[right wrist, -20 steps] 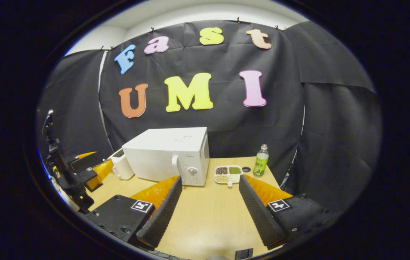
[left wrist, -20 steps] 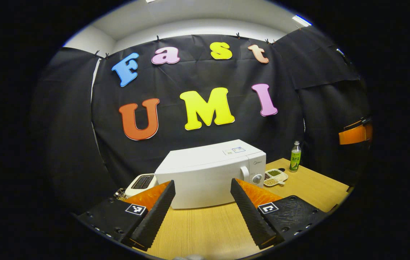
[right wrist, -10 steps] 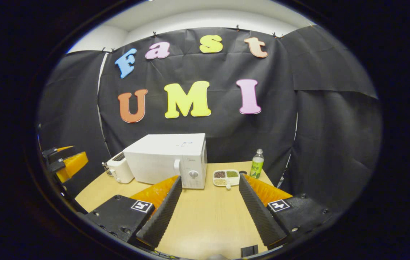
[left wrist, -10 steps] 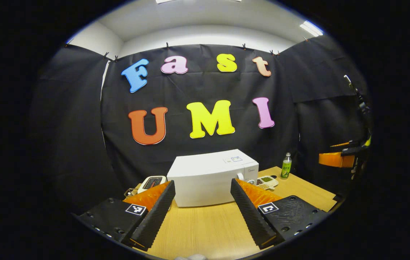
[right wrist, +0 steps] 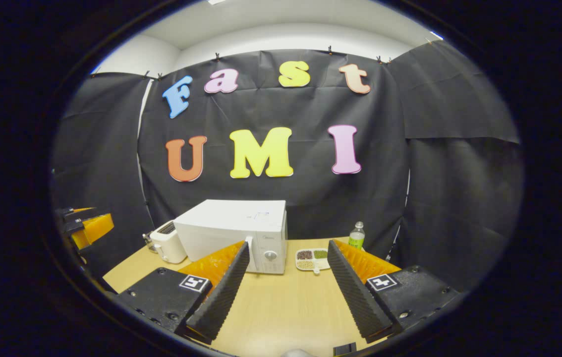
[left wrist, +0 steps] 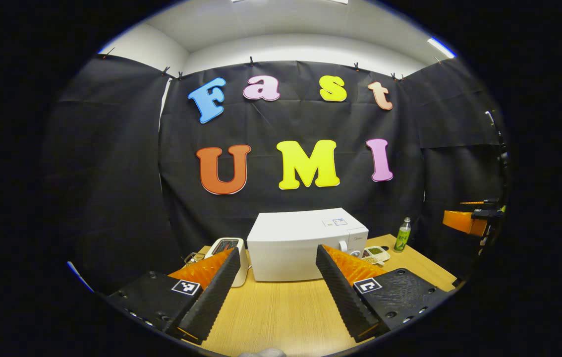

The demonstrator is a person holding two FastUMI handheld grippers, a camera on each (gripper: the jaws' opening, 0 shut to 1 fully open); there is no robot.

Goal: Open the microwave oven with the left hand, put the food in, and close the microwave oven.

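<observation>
Both hand-held grippers hang wide open and empty above the bench (left wrist: 281, 317). Ahead of the left hand-held gripper (left wrist: 278, 292) stands the shut microwave (left wrist: 306, 245), its door handle (right wrist: 250, 253) toward the right edge. The food tray (right wrist: 313, 259) lies ahead of the right hand-held gripper (right wrist: 286, 297). Best to bring the left one squarely onto the handle, then pull along the door's arc.

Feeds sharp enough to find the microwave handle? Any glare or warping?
Left gripper view: sharp, evenly lit, microwave glare-free, handle mostly behind a finger. Right gripper view: handle crisp, soft ceiling light. Fisheye bends both views' edges.
</observation>
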